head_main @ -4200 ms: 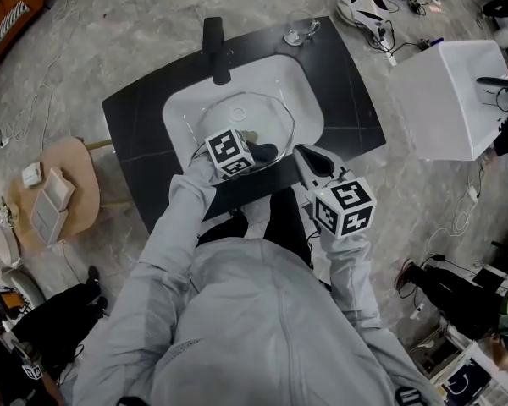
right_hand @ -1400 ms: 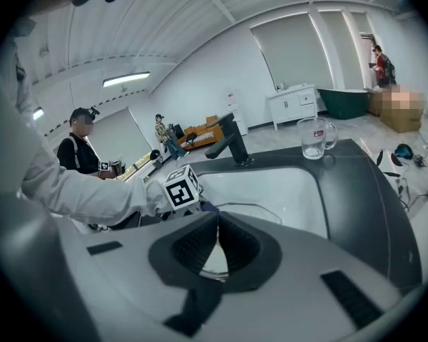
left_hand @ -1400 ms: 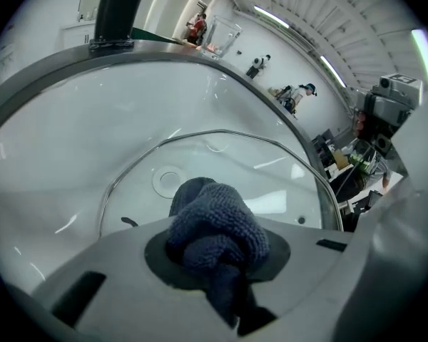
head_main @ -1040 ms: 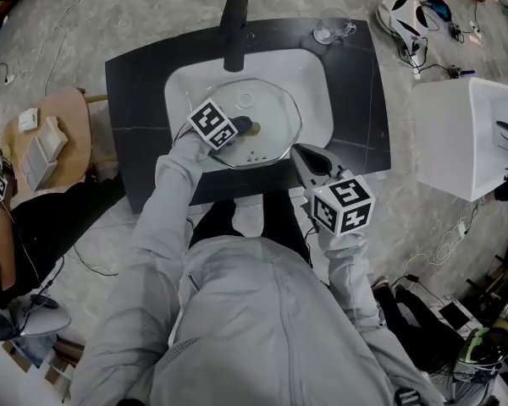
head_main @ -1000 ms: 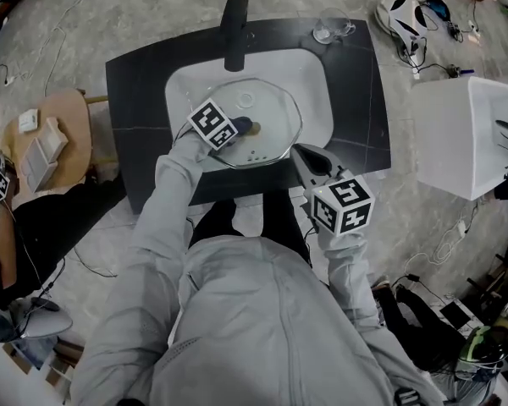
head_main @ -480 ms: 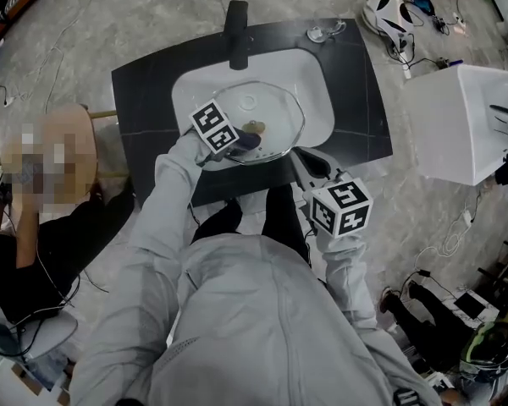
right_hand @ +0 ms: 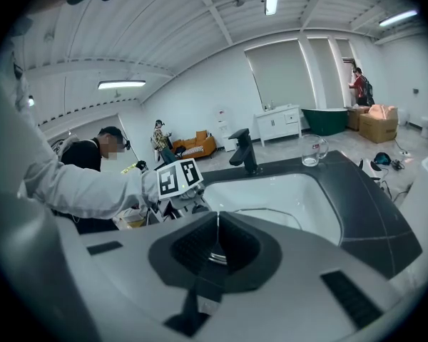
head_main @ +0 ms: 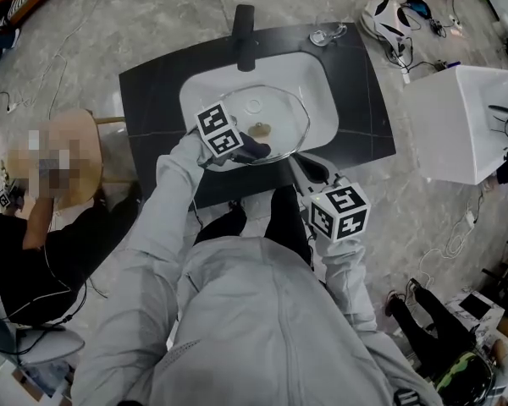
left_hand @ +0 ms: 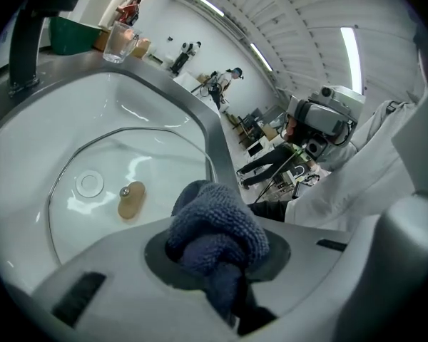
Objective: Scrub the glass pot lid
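The glass pot lid [head_main: 267, 121] lies tilted in the white sink basin [head_main: 313, 87], its tan knob [head_main: 261, 128] facing up. My left gripper [head_main: 252, 149] is shut on a dark blue cloth [head_main: 256, 149] held over the lid's near edge. In the left gripper view the cloth [left_hand: 214, 226] bulges from the jaws, with the lid [left_hand: 150, 162] and knob [left_hand: 130, 199] beyond. My right gripper [head_main: 298, 157] is at the lid's near right rim. In the right gripper view, my right gripper [right_hand: 215, 251] has its jaws shut on a strip of metal rim [right_hand: 214, 258].
A black faucet [head_main: 245, 36] stands behind the basin and a glass mug [head_main: 322, 34] sits on the black counter [head_main: 148, 117]. A white box [head_main: 461, 117] stands at the right. A person sits by a round wooden stool [head_main: 63, 155] at the left.
My left gripper has drawn the cloth from beside the knob to the lid's near edge. My right gripper stays at the rim. A person has come in at the left.
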{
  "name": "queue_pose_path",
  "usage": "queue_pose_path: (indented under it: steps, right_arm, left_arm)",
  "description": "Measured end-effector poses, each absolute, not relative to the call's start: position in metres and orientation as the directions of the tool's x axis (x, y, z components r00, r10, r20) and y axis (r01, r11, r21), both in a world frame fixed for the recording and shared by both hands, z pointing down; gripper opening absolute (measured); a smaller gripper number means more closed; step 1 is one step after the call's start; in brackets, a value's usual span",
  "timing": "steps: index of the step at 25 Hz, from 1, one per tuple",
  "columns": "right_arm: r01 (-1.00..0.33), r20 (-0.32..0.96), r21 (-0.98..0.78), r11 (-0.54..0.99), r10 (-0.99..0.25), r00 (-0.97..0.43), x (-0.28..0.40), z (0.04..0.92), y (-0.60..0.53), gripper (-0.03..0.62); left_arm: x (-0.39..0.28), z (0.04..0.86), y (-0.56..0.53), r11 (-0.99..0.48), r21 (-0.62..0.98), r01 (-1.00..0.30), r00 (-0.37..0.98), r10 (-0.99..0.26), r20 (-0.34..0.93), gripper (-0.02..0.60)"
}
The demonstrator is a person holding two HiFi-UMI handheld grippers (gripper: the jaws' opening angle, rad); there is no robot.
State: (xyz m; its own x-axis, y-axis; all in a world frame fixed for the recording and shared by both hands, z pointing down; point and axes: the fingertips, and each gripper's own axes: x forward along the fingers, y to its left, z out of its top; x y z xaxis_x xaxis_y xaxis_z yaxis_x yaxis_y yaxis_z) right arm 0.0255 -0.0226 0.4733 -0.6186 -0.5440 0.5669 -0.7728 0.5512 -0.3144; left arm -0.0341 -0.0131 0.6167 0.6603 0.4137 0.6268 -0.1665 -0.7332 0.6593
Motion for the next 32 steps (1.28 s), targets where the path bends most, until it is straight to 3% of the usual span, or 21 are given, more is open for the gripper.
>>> queue_pose_path:
  steps: [8,15,22,32]
  right_arm:
    - [-0.751,0.572,-0.330,0.572,-0.511,-0.641,0.022,0.477,-0.032,0.031]
    - [-0.706,0.593,-0.351,0.615,-0.437,-0.676,0.029,0.492,-0.061,0.031]
    - [-0.659,0.610,-0.351,0.665,-0.371,-0.700,0.033,0.505,-0.098,0.031]
    - [-0.663,0.638,-0.379,0.646,-0.337,-0.693,0.056,0.520,-0.126,0.031]
  left_arm:
    - [-0.056,0.629,-0.016,-0.703,0.671,-0.237,0.613,0.427,0.664,0.083]
    - [-0.074,0.658,-0.038,-0.726,0.589,-0.356,0.506,0.380,0.775,0.083]
    - [-0.076,0.679,-0.058,-0.675,0.590,-0.443,0.501,0.359,0.787,0.083]
    - [-0.103,0.716,-0.116,-0.634,0.409,-0.656,0.415,0.150,0.897,0.083]
